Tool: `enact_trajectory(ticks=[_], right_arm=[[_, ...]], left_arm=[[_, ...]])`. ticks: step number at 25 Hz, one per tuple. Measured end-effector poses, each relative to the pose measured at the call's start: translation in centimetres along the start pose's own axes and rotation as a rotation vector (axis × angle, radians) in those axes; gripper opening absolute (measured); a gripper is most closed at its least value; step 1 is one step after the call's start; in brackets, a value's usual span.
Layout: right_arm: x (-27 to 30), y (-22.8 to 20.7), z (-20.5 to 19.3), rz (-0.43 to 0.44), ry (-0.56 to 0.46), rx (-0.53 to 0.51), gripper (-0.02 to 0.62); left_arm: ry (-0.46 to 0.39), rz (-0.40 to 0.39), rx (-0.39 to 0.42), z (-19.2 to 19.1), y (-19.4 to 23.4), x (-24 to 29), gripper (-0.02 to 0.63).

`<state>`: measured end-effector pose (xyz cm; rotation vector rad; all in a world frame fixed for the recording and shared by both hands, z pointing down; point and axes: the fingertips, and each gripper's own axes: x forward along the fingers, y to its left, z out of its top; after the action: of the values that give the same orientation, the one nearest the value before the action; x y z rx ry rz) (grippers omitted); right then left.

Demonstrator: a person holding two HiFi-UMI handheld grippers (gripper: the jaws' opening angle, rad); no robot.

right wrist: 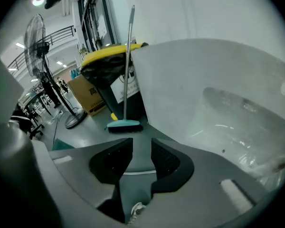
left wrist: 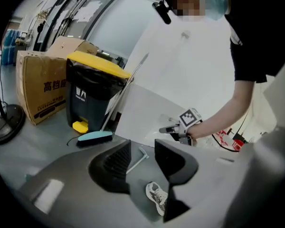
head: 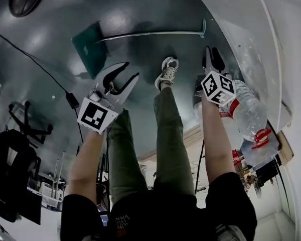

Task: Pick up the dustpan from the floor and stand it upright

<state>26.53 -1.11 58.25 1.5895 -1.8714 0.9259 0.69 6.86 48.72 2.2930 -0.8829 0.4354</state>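
- Glossy grey-green floor [head: 45, 24] carries the teal plastic dustpan [head: 89, 48], which lies flat with its long metal handle [head: 150, 34] stretched out along the floor.
- Left tongs [head: 132, 69] hang over the floor just beside the pan, jaws apart and empty.
- Right tongs [head: 212, 54] hang near the handle's teal end, jaws apart, gripping nothing.
- Well apart from the pan, a teal-headed broom [left wrist: 95, 137] leans beside a black bin with a yellow lid [left wrist: 92, 96].
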Motion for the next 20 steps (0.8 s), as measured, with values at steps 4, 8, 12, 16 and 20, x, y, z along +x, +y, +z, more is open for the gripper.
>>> enact_trajectory(ticks=[4, 8, 12, 16, 20], right_arm=[[4.2, -2.5, -4.6, 0.01, 0.082, -0.005, 0.117], [8.4, -5.3, -8.8, 0.012, 0.171, -0.041, 0.117], [11.7, -7.6, -12.4, 0.004, 0.235, -0.059, 0.117], [14.5, -9.8, -15.4, -0.008, 0.288, -0.067, 0.117], [17.7, -12.2, -17.9, -0.015, 0.351, -0.117, 0.117]], left_arm=[[0.019, 0.02, -0.04, -3.7, 1.6, 2.2, 0.166], [0.043, 0.045, -0.063, -7.2, 3.5, 4.4, 0.166], [0.035, 0.062, -0.072, -9.9, 5.0, 7.3, 0.166], [0.025, 0.069, -0.098, -12.2, 6.0, 10.2, 0.166], [0.02, 0.074, -0.109, -14.2, 6.5, 12.5, 0.166]])
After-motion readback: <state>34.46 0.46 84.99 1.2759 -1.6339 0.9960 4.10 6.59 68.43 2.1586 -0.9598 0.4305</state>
